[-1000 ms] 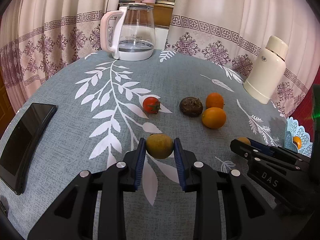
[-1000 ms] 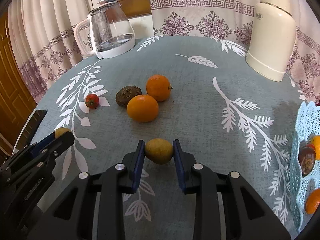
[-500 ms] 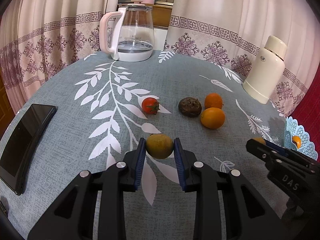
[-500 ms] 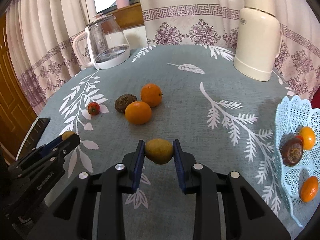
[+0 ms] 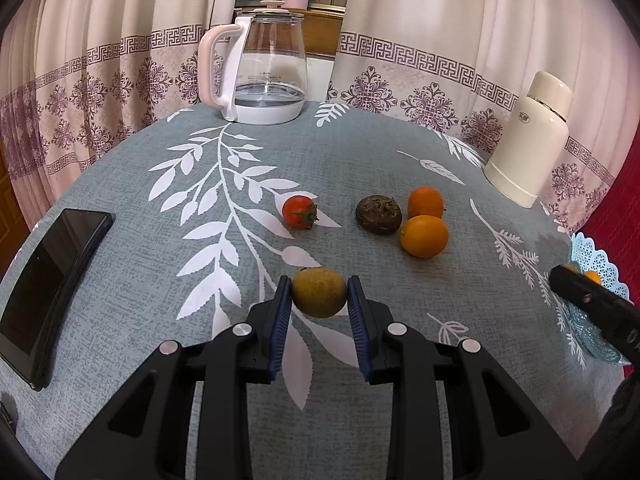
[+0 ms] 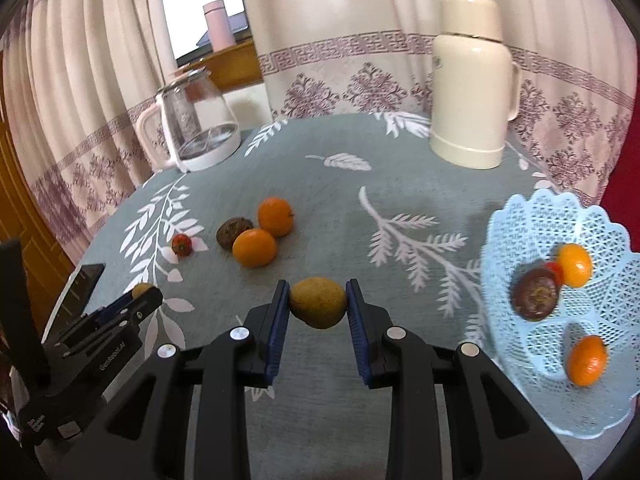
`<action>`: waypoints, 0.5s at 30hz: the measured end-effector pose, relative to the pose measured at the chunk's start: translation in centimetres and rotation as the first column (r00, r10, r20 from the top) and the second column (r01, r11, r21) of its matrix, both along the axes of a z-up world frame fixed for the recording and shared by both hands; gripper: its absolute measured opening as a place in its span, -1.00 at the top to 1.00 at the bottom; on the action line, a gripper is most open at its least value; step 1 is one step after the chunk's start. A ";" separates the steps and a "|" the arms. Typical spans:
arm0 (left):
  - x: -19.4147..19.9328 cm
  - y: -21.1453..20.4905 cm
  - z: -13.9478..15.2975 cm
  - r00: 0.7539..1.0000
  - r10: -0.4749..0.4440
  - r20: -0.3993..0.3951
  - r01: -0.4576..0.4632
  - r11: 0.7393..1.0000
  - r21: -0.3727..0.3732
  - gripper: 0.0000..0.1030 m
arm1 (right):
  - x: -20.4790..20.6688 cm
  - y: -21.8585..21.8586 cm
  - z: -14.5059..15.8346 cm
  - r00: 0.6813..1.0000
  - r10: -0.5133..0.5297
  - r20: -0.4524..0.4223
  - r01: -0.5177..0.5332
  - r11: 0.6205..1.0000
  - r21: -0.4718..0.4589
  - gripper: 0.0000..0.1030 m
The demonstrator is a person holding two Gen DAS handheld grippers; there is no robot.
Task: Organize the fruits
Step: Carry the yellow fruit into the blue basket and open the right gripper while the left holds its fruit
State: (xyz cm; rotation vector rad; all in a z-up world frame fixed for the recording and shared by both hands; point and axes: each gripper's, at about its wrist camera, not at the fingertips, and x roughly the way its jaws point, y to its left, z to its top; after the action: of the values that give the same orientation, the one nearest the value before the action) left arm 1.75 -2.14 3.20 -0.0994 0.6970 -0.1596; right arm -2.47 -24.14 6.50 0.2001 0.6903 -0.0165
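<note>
Yellow-green fruit (image 6: 318,302) sits pinched in the right claw (image 6: 318,304) at lower centre; its twin (image 5: 319,293) in the left claw (image 5: 319,296). Both look light, firm, smooth-skinned; gripping across the middle suits them.

A matt woven cloth (image 5: 360,152) is covering the bench; the glass kettle (image 5: 266,76) is gleaming, and the plastic basket (image 6: 580,360) is showing lacy openwork.
</note>
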 end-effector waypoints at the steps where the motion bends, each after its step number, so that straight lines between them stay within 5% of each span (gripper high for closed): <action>1: 0.0 0.0 0.0 1.000 0.000 0.000 0.000 1.000 0.000 0.43 | -0.2 -0.3 0.2 1.000 -0.007 0.005 0.007 1.000 0.001 0.44; 15: -0.1 0.0 0.0 1.000 0.002 -0.001 -0.002 1.000 0.002 0.43 | -3.2 -4.5 2.1 0.989 -0.131 0.064 0.131 0.991 0.008 0.44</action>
State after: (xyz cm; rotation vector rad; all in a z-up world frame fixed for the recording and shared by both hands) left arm 1.67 -2.16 3.16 -0.0978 0.6976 -0.1567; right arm -5.71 -28.60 8.65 0.2486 0.6118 -0.1337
